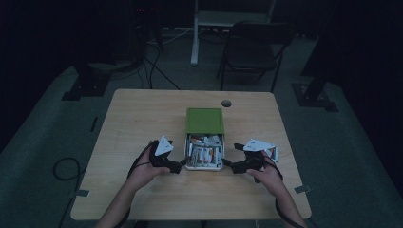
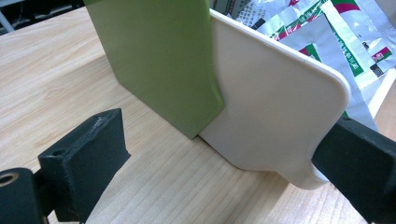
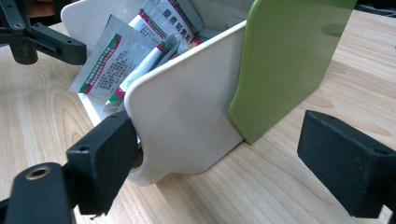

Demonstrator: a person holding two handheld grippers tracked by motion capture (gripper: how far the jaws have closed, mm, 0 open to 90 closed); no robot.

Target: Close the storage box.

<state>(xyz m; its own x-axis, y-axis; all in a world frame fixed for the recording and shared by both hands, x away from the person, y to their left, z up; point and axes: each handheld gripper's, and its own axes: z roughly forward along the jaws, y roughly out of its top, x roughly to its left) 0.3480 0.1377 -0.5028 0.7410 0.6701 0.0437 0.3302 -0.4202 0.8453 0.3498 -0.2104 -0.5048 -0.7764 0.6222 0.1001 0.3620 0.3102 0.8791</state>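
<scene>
Black fingers (image 2: 84,158) of the left gripper (image 1: 177,166) stand wide apart at the near left corner of the white box (image 1: 204,166). One finger is beside the box's rounded corner and the other rests over the bare wood; I cannot tell if the first one touches. The right gripper (image 1: 236,167) is spread wide too, at the near right corner. One of its fingers (image 3: 100,158) sits right against the white wall and the other hangs free over the desk (image 1: 142,114).

The box is in the middle of the desk. Its long side runs away from the person. A green lid (image 1: 205,120) covers the far half, so that part's inside is hidden. The near half is open and full of packets (image 3: 116,60) with green and red edges. Their small print is too tiny to read. The room beyond is dark, with a chair (image 1: 254,50) hard to make out.
</scene>
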